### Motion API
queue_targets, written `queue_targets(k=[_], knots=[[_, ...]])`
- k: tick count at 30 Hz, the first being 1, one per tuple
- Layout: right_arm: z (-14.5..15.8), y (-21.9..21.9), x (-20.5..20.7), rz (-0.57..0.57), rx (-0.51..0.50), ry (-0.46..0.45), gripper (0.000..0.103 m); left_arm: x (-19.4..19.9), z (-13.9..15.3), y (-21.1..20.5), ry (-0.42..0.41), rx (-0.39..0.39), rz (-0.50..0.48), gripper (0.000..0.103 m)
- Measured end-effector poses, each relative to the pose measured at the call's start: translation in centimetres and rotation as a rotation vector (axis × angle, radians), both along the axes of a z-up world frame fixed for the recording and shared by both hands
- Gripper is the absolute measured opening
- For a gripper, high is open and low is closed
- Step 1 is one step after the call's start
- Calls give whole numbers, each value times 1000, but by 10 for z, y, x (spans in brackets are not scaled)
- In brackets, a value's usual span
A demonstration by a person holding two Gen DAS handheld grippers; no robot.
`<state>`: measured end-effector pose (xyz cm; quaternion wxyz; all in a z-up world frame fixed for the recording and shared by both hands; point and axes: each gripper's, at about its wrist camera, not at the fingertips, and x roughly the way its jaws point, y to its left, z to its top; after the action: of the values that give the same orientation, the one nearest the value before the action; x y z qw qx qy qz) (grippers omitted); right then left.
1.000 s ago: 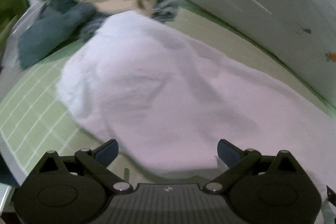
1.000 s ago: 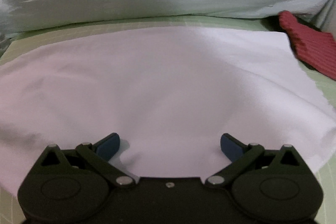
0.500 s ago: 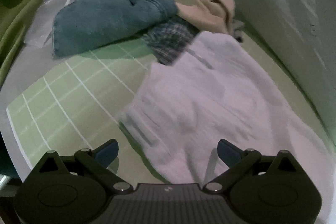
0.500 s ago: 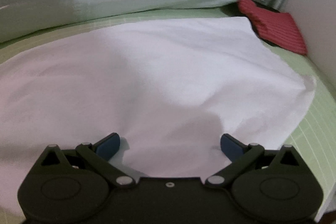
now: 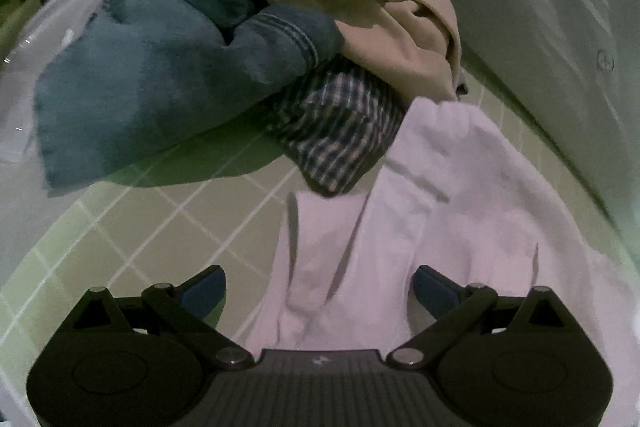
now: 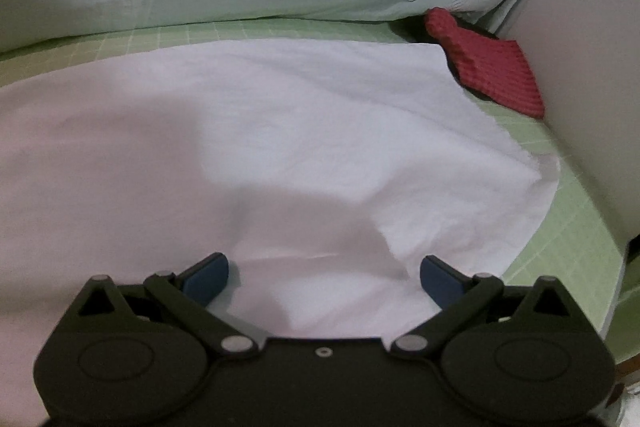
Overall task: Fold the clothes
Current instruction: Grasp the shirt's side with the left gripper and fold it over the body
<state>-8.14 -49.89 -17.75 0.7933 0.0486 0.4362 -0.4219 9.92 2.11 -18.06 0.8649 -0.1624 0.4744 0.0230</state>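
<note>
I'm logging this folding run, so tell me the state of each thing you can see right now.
White garment: spread on the green grid mat, wrinkled, not folded.
Left gripper: jaws open, over the garment's edge.
Right gripper: jaws open, over the garment.
Clothes pile: heaped, unfolded.
Red knit item: lying beside the garment.

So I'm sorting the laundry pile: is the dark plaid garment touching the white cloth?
Touching. The left wrist view shows the dark plaid garment lying over the white cloth edge, no gap.
</note>
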Motion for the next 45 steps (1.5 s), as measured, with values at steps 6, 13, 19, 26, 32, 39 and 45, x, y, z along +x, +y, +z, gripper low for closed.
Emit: queue_targets(k=[6, 13, 19, 26, 32, 39, 45], knots=[[0, 5, 2, -7, -21, 15, 103, 11, -2, 2, -14, -80, -40, 80], [3, -2, -4, -23, 28, -17, 103, 5, 7, -3, -29, -95, -27, 40], [6, -24, -15, -6, 131, -86, 103, -3, 36, -27, -93, -21, -74, 11], [14, -53, -43, 2, 170, -161, 103, -21, 82, -82, -211, -19, -118, 5], [23, -95, -66, 0, 191, -197, 103, -45, 121, -159, -300, 4, -189, 5], [32, -151, -80, 61, 173, -202, 103, -47, 128, -281, -316, 13, -344, 5], [30, -193, -84, 136, 128, -180, 103, -40, 66, -377, -123, 43, -344, 13]])
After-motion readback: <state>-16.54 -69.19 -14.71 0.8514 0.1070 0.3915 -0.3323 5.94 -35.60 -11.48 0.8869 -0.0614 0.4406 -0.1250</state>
